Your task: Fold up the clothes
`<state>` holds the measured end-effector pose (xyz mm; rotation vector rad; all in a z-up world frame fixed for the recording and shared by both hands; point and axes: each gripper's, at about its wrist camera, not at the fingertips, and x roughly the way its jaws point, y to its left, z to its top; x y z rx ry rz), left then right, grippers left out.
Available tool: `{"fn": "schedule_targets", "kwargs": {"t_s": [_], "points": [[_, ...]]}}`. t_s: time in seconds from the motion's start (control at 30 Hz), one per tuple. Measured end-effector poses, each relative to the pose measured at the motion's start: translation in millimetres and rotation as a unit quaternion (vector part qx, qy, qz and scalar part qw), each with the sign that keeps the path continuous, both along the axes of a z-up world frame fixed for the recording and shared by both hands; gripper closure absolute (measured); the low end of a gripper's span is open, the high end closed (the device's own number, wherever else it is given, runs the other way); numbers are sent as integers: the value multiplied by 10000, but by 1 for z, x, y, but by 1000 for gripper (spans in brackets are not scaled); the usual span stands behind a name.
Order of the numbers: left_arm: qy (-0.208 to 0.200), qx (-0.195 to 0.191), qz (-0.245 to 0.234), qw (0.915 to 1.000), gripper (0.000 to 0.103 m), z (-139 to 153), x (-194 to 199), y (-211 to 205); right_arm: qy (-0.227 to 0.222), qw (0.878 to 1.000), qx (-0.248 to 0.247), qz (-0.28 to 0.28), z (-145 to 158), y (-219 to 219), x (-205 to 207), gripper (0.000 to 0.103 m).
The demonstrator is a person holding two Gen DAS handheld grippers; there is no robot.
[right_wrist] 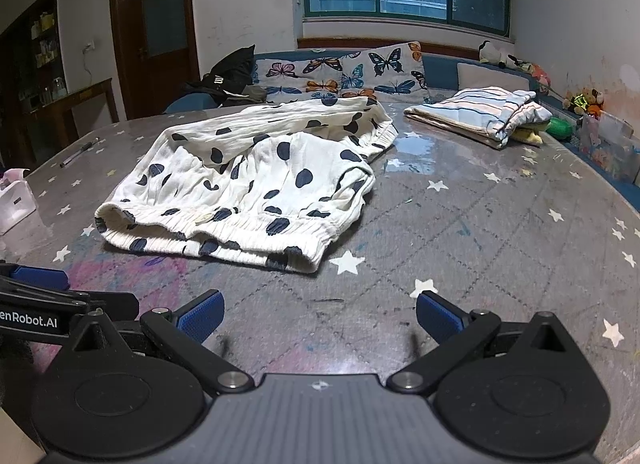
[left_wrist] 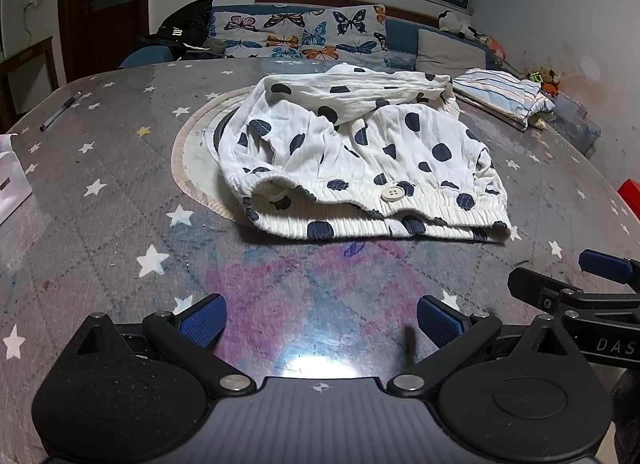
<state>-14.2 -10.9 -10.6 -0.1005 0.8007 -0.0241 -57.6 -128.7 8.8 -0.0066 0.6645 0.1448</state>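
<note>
Grey star-printed cloth under a glossy clear cover forms the surface [left_wrist: 120, 191], with a butterfly-patterned sofa [right_wrist: 340, 71] and a dark window behind it. Near the middle lies a white garment with dark blue spots [left_wrist: 360, 151], loosely bunched, its ribbed elastic hem [left_wrist: 400, 223] facing the cameras and a pale button [left_wrist: 392, 193] just above that hem. A sleeve or upper part is flopped across the far side, so it is not yet flat. Part of it rests over a round mat [left_wrist: 192, 159]. Farther back on the right sits a folded striped cloth [right_wrist: 480, 111]; a pen [left_wrist: 60, 111] lies at the far left. The left gripper [left_wrist: 320, 320] hangs low over the surface short of the garment, fingers spread wide and empty. The right gripper [right_wrist: 320, 316] is beside it, likewise wide apart with nothing held. The fabric looks thin, crinkled and light, so it should drape and slide easily on the shiny cover. The likely best holds are the two ends of the thicker elastic hem, one per gripper, pinching both layers to lift and spread it.
</note>
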Motion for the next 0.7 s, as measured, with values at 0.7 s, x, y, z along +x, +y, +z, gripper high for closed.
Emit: {"fn": "schedule_targets", "kwargs": {"t_s": [0.7], "points": [[15,50,-43,10000,0,-1,3,-2,38,10000,-18,30,-2,3,4,0]]}}
